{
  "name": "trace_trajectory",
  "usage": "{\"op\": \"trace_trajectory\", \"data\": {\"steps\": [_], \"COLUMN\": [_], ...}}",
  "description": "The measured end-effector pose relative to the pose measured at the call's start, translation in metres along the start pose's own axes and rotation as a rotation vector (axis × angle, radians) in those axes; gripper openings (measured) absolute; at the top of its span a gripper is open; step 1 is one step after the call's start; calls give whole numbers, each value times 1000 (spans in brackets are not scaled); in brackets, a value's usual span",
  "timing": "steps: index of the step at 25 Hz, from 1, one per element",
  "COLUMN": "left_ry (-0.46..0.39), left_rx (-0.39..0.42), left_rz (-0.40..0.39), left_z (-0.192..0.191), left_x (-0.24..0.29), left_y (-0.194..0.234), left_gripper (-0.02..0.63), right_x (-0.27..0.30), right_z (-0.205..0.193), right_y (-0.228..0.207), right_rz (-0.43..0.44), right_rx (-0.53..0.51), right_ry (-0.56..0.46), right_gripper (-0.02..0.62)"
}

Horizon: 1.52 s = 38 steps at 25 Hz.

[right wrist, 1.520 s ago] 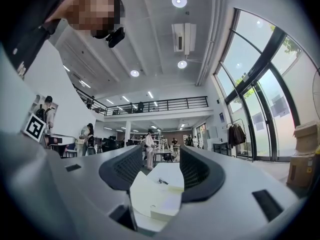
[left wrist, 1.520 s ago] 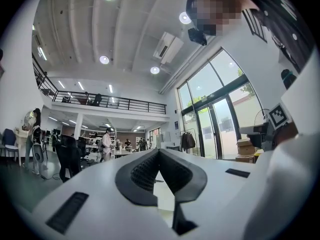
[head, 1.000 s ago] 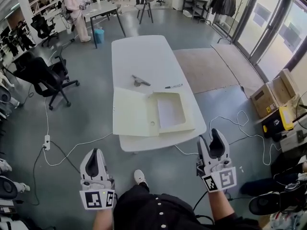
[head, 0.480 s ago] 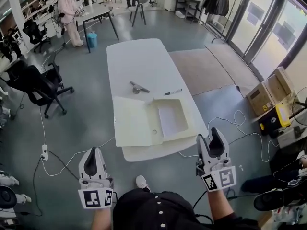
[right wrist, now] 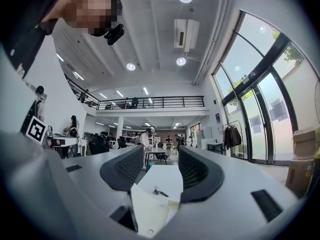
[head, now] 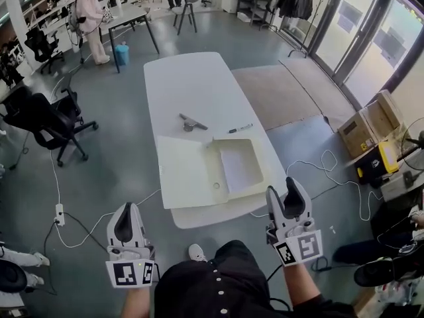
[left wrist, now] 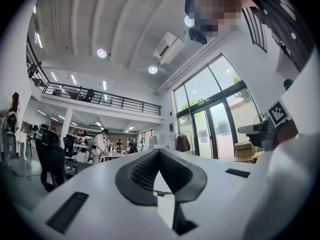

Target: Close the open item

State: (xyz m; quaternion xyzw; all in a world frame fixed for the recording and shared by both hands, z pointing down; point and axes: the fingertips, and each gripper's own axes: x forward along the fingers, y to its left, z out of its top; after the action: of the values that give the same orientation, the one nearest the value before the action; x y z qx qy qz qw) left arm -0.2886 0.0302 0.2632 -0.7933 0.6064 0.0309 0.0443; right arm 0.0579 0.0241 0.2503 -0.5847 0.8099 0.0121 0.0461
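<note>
A cream box file (head: 212, 171) lies open at the near end of the white desk (head: 192, 85) in the middle of the head view. Its lid is flat to the left and its shallow tray is to the right. Just above it lie a marker pen (head: 240, 128) and a small grey metal object (head: 191, 122).

The left tool (head: 124, 211) sits at lower left with its jaws together and nothing between them. The right tool (head: 283, 192) is at lower right. Its jaws have just been closing a little, yet they stand apart and empty. Both tools are short of the desk's edge, clear of the file.

An office chair (head: 40, 114) stands at left.
</note>
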Motion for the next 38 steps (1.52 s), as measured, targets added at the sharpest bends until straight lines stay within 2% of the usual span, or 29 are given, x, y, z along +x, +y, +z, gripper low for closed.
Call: {"op": "trace_trajectory", "data": {"steps": [8,15,19,23,31,35,38], "left_ry": [35,54,84,122,186,230,236], "left_rx": [14,32,44,45,75,77,90], "left_rz": [23,131,191,254,351,406,444], "left_z": [-17,-26,-34,-45,-57,-62,-65], "left_x": [20,38,47,49,25,5,-9], "left_y": [-2,3,9,11,11,9,11], "left_gripper": [17,17,17,17,17,17,17], "right_x": [41,102,139,175,214,217,220], "right_z": [-30,-44,-65,-91,-159,-194,-220], "right_y": [0,-15,-3,23,110,150,176], "right_rz": [75,156,237,339,529,586,594], "right_rx": [3,-7,0,6,32,56,68], "right_ry": [62,82,132,184,327,425,503], "right_gripper": [221,222,230,238,242,263,287]}}
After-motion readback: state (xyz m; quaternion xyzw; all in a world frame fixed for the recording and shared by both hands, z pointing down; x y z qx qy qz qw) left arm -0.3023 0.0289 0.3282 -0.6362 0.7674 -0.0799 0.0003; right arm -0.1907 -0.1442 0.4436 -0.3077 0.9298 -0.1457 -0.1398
